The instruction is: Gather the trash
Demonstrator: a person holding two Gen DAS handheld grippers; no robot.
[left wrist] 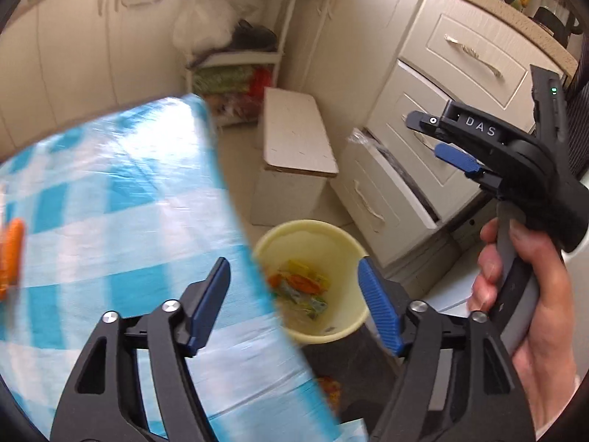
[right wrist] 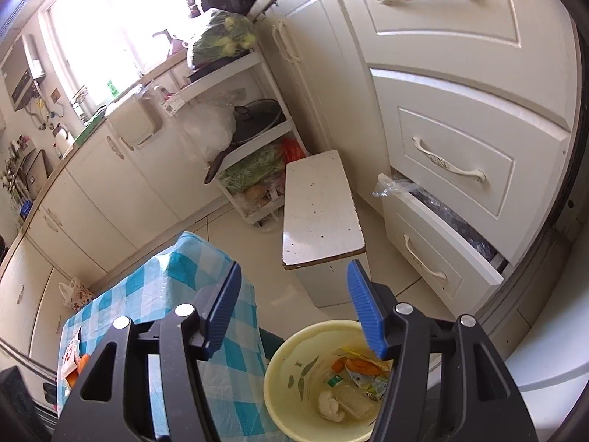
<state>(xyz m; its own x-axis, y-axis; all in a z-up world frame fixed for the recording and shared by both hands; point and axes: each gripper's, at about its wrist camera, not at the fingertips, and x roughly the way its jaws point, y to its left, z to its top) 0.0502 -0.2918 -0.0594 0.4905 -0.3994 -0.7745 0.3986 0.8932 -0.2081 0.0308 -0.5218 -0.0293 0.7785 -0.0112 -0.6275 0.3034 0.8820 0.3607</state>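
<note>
A pale yellow bin stands on the floor beside the table, holding several wrappers; it also shows in the right wrist view with wrappers and a crumpled white tissue inside. My left gripper is open and empty above the table edge and bin. My right gripper is open and empty above the bin; it appears in the left wrist view, held by a hand. An orange item lies on the table at far left, and orange items show at the table's near left.
The table has a blue-and-white checked cloth. A white stool stands behind the bin. A bottom drawer of the white cabinet is pulled out. A white shelf rack holds vegetables and a pan.
</note>
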